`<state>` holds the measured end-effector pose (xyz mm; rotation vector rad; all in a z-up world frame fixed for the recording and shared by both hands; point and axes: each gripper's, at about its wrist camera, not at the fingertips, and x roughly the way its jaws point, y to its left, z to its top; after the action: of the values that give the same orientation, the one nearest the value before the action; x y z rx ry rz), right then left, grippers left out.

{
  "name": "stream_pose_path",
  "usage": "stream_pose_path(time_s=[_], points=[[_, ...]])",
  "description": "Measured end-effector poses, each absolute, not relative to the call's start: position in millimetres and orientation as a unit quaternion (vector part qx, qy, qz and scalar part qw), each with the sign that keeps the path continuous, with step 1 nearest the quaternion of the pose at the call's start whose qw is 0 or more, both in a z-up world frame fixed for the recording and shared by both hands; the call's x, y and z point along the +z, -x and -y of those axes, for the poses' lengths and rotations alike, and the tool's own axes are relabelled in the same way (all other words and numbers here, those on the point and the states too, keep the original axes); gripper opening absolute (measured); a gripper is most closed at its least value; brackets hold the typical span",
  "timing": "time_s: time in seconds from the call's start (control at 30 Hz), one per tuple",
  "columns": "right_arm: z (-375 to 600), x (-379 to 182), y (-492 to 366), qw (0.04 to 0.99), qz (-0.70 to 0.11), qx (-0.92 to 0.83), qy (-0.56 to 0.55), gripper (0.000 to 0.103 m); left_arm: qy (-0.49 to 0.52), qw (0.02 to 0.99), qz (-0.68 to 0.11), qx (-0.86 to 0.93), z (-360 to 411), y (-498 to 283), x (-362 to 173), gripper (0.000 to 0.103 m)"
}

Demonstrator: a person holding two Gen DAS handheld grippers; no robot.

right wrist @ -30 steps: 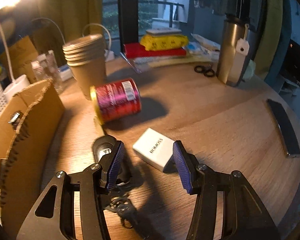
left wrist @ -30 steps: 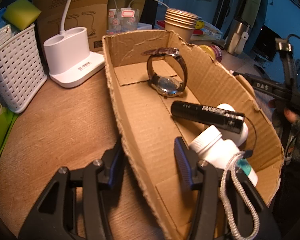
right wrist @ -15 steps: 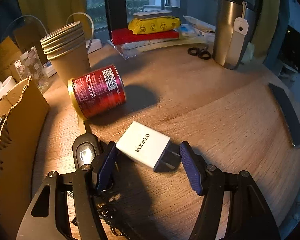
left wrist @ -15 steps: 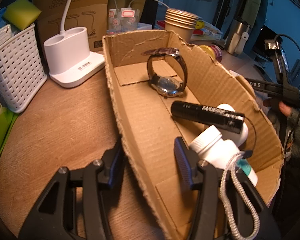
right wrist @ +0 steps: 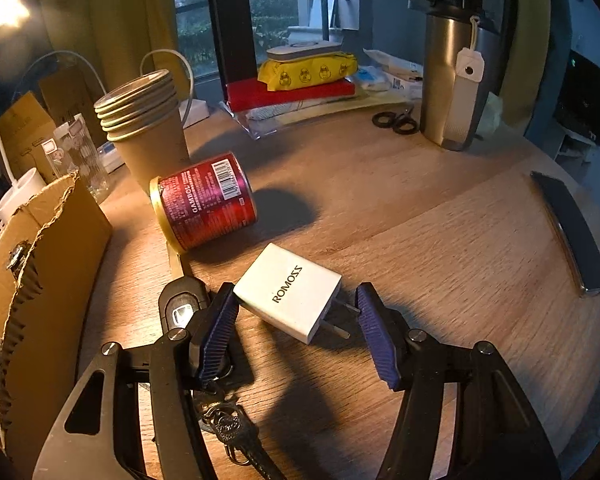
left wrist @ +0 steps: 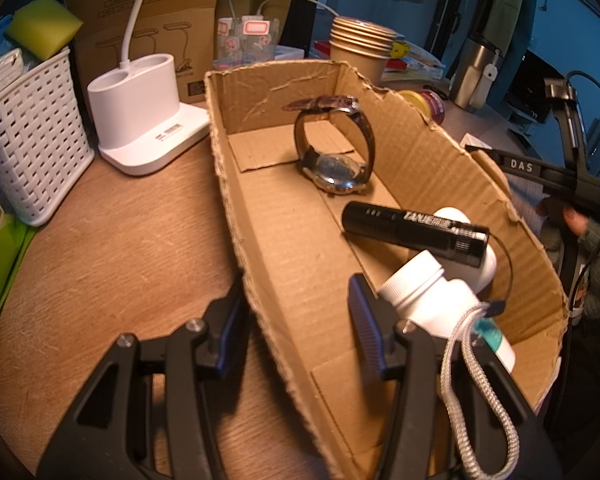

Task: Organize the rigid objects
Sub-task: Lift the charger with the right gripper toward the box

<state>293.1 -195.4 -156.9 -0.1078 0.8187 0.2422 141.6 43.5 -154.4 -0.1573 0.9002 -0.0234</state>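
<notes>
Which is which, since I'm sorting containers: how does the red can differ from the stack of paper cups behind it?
The red can lies tipped on its side, while the stack of paper cups stands upright. The can is glossy red with gold rims and a printed barcode; the cups are plain brown. The can is a single item; the cups are several nested together. Both rest on the wooden table, outside the cardboard box.

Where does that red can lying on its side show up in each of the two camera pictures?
Left wrist view: the red can peeks over the torn far wall of the cardboard box, upper right, mostly hidden.
Right wrist view: the red can lies in full sight, left of centre, beyond the white charger.
Shared landmark: the stack of paper cups, just behind the can in both.
</notes>
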Motion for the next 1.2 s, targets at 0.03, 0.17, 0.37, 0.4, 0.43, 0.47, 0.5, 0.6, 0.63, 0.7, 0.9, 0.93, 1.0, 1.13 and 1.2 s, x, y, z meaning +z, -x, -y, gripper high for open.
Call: stream_pose_path(time_s=[0.03,0.17,0.37,0.4,0.43,0.47,0.5,0.6,0.63,0.7,0.9,0.93,1.0,1.13,1.2], points=[[195,-156,-291,0.910,-0.394,0.118,0.054,0.064,0.076,0.897,-0.435,-0.011,-43,-142,-154,0.052],[192,-153,-285,0.913,-0.384,0.121,0.061,0.064,0.076,0.897,-0.435,-0.011,-44,-142,-154,0.052],[186,-130,-266,0.925,-0.350,0.139,0.060,0.064,0.076,0.897,-0.435,-0.011,-44,-142,-154,0.052],[184,-126,-263,0.926,-0.345,0.142,0.061,0.064,0.076,0.897,-0.435,-0.011,-44,-142,-154,0.052],[182,-122,-259,0.927,-0.339,0.146,0.064,0.064,0.076,0.897,-0.435,-0.011,-44,-142,-154,0.052],[180,-119,-256,0.928,-0.335,0.149,0.066,0.064,0.076,0.897,-0.435,-0.011,-44,-142,-154,0.052],[179,-117,-255,0.929,-0.332,0.151,0.068,0.064,0.076,0.897,-0.435,-0.011,-44,-142,-154,0.052],[173,-111,-250,0.930,-0.325,0.159,0.070,0.064,0.076,0.897,-0.435,-0.011,-44,-142,-154,0.052],[172,-110,-248,0.930,-0.323,0.162,0.071,0.064,0.076,0.897,-0.435,-0.011,-44,-142,-154,0.052],[167,-108,-244,0.930,-0.318,0.169,0.074,0.064,0.076,0.897,-0.435,-0.011,-44,-142,-154,0.052],[150,-96,-227,0.929,-0.299,0.200,0.088,0.064,0.076,0.897,-0.435,-0.011,-44,-142,-154,0.052],[148,-94,-224,0.929,-0.296,0.204,0.090,0.064,0.076,0.897,-0.435,-0.011,-44,-142,-154,0.052],[141,-90,-217,0.928,-0.290,0.216,0.095,0.064,0.076,0.897,-0.435,-0.011,-44,-142,-154,0.052],[129,-85,-205,0.924,-0.281,0.237,0.101,0.064,0.076,0.897,-0.435,-0.011,-44,-142,-154,0.052],[121,-82,-199,0.922,-0.277,0.249,0.107,0.064,0.076,0.897,-0.435,-0.011,-43,-142,-154,0.051]])
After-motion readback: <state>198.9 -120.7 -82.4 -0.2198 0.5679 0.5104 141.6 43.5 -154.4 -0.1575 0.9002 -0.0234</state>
